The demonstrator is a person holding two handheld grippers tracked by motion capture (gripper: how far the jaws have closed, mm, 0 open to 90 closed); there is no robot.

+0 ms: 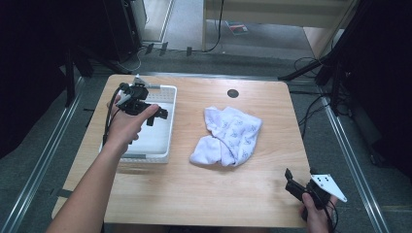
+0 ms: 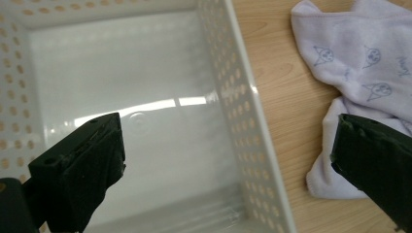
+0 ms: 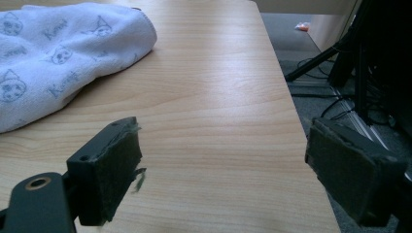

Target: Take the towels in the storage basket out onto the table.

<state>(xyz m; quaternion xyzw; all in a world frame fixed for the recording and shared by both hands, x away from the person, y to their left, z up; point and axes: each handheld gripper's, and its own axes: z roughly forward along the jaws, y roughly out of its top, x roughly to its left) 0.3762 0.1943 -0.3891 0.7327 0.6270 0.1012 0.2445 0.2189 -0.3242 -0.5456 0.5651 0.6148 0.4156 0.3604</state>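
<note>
The left gripper (image 1: pixel 156 114) is hovering over the white perforated basket (image 1: pixel 165 145) at the far left of the wooden table (image 1: pixel 204 194), gripped by the person's left hand (image 1: pixel 127 127), whose forearm is reaching in from the near left. In the left gripper view its two black jaws are standing wide apart with nothing between them; one is showing over the basket's glossy floor (image 2: pixel 145 73) and the other over the near edge of the towel (image 2: pixel 359 58), with the basket's holed side wall (image 2: pixel 233 107) running between them. The white towel (image 1: pixel 228 136), printed with small blue cat-like faces, is lying crumpled on the bare wood near the middle of the table, just to the right of the basket and apart from it. The right gripper (image 1: pixel 291 182) is sitting low at the near right corner of the table, held by the person's right hand (image 1: pixel 316 213), with a grey three-cornered plate (image 1: pixel 329 187) on top of it. In the right gripper view its padded jaws are also spread wide, holding nothing, above the table's right edge, with the towel (image 3: pixel 58 53) lying well away to the far left of them. A small dark round disc (image 1: pixel 232 93) is sitting near the table's far edge.
</note>
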